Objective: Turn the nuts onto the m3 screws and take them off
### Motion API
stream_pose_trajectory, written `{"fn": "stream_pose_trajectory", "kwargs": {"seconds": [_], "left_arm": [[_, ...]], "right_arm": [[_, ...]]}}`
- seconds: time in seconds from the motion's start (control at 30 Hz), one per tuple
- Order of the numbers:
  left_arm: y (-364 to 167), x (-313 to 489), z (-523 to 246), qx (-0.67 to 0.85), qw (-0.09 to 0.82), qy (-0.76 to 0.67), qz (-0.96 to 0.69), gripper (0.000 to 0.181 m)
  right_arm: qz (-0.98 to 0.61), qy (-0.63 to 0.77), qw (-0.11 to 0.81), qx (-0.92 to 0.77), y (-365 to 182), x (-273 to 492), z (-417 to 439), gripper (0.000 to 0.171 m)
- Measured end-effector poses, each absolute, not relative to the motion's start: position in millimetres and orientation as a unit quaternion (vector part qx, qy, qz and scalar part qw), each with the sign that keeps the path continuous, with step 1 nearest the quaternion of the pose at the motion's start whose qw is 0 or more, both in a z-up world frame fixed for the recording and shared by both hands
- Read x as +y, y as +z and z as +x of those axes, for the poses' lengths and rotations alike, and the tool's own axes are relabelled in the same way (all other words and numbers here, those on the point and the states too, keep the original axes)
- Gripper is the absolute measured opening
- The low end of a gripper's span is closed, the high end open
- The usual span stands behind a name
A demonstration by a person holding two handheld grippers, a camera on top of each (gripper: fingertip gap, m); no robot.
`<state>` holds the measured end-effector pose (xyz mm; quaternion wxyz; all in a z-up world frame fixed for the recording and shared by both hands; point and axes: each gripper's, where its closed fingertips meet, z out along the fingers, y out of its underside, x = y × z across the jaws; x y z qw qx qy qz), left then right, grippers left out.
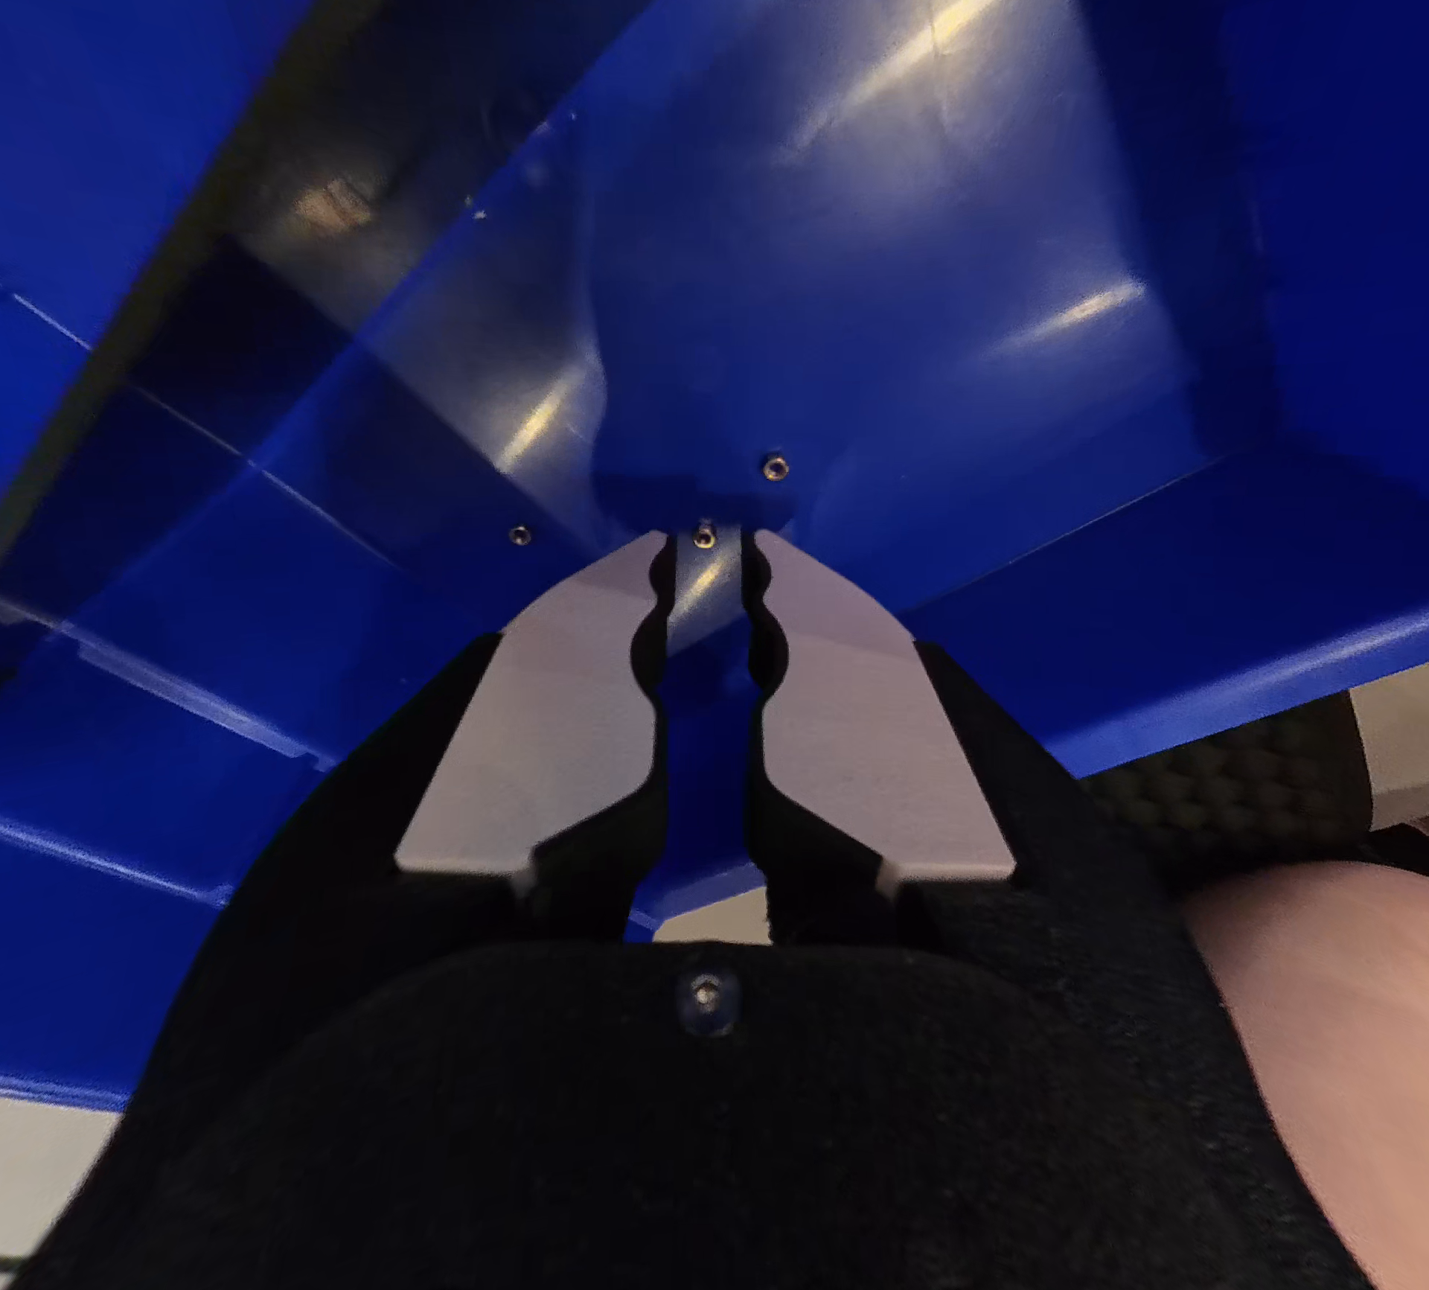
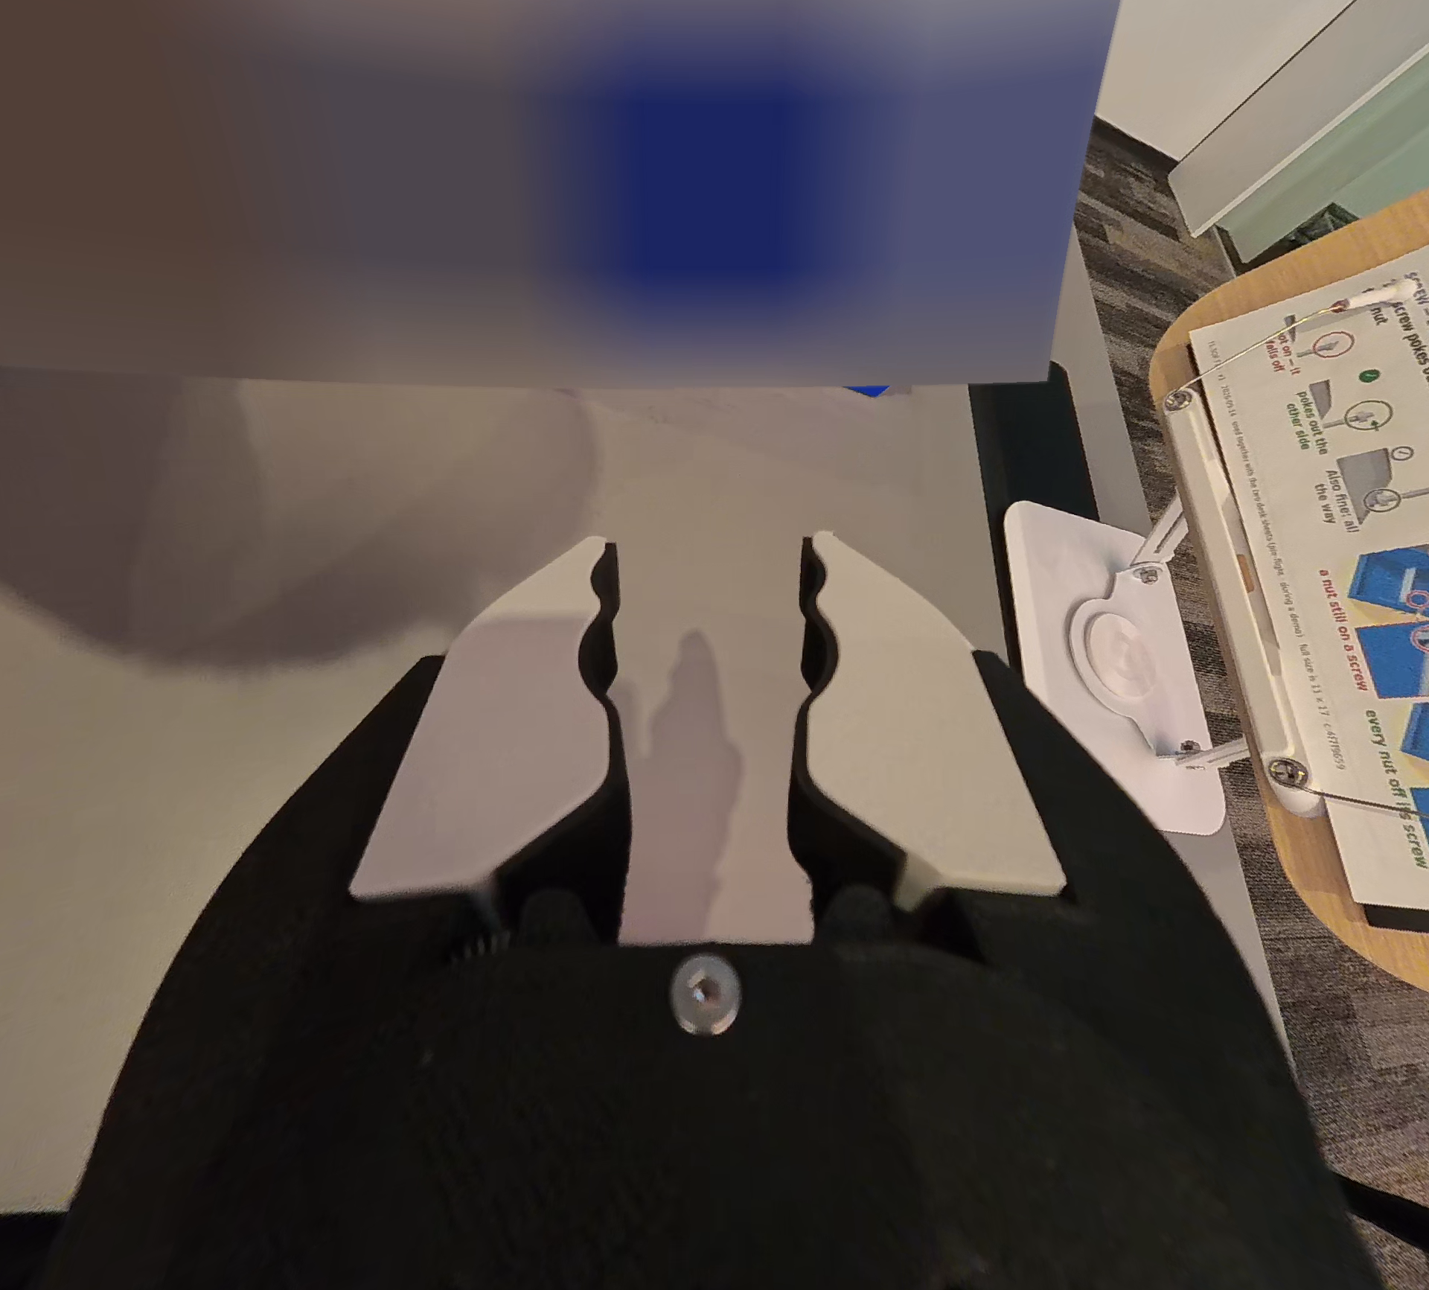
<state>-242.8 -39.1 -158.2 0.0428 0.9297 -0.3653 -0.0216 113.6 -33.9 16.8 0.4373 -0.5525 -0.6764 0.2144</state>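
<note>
Left wrist view: left gripper (image 1: pixel 705 535) pushed close against a blue plastic part (image 1: pixel 889 209), fingers (image 1: pixel 653 634) narrowly apart with a small metal nut (image 1: pixel 704 537) right between the tips. Cannot tell if the tips already touch this nut or only frame it. Second nut (image 1: pixel 775 467) just to the right and a little farther, third nut (image 1: pixel 520 534) to the left, both sitting on the blue surface. Screws themselves not clear to see. Black woven strap (image 1: pixel 1237 812) and part of a person's arm (image 1: pixel 1330 1067) at the near right.

Right wrist view: right gripper (image 2: pixel 710 541) spread wide, holding nothing, above a pale table (image 2: pixel 309 673). Far half covered by a blur patch. White flat stand (image 2: pixel 1113 665) to the right, near the table edge. Beside it a round wooden table (image 2: pixel 1175 356) with a printed sheet (image 2: pixel 1314 479) under a wire holder.
</note>
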Motion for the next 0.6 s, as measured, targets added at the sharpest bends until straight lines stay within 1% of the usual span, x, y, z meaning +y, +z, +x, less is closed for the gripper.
{"fn": "stream_pose_trajectory", "kwargs": {"seconds": [0.1, 0.33, 0.5, 0.6], "left_arm": [[-158, -38, -243, -0.363, 0.037, -0.017, 0.931, 0.015], [-159, -36, -244, -0.369, 0.030, -0.013, 0.929, 0.006], [-156, -38, -247, -0.381, 0.033, -0.032, 0.923, 0.006], [-142, -39, -242, -0.378, 0.012, -0.020, 0.926, 0.006]], "right_arm": [[-0.553, 0.213, 0.436, -0.677, 16, -34, 114, 0.046], [-0.553, 0.213, 0.432, -0.680, 15, -35, 113, 0.046], [-0.553, 0.213, 0.433, -0.679, 15, -35, 114, 0.046], [-0.552, 0.213, 0.433, -0.680, 16, -36, 114, 0.046]]}}
